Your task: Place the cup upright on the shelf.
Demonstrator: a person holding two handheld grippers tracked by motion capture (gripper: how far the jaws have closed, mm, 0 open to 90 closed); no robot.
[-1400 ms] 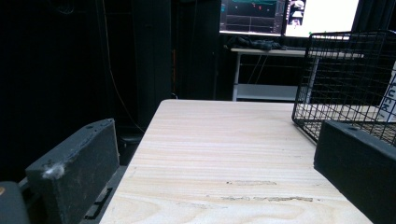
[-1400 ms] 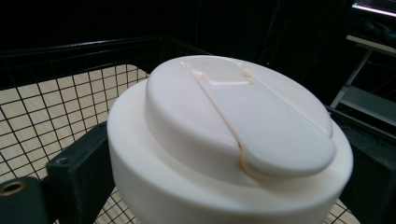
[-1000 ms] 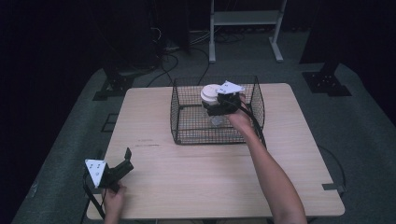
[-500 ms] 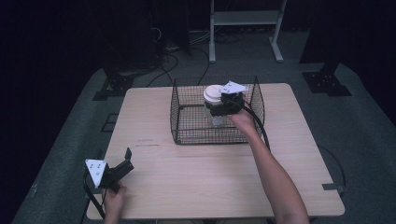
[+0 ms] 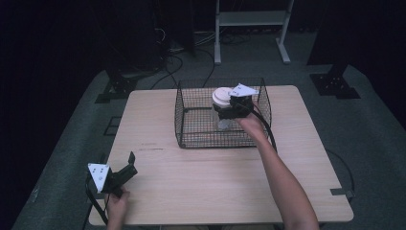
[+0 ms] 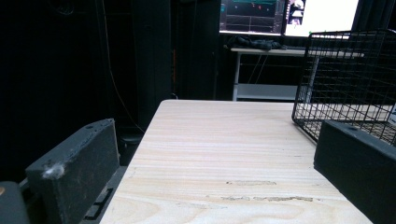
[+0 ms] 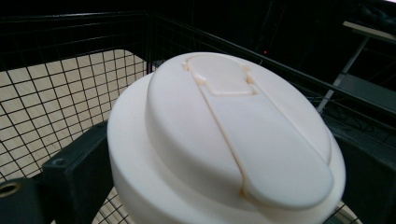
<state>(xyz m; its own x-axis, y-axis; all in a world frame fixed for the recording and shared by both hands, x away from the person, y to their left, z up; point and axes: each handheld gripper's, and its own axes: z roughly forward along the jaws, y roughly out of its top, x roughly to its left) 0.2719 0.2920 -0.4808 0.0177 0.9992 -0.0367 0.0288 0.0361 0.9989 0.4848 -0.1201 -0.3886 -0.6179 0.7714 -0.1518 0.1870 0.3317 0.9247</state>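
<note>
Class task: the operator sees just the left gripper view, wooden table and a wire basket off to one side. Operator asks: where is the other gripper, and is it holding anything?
Observer: In the high view the right gripper is over the black wire basket, closed around a container with a white lid.
Operator: What does that lid look like up close?
Observer: The right gripper view shows a cream lid with a raised flip tab on top, a black jaw on either side of it.
Operator: And where does my own gripper sit on the table?
Observer: The left gripper is at the table's near left corner, jaws open, nothing between them.
</note>
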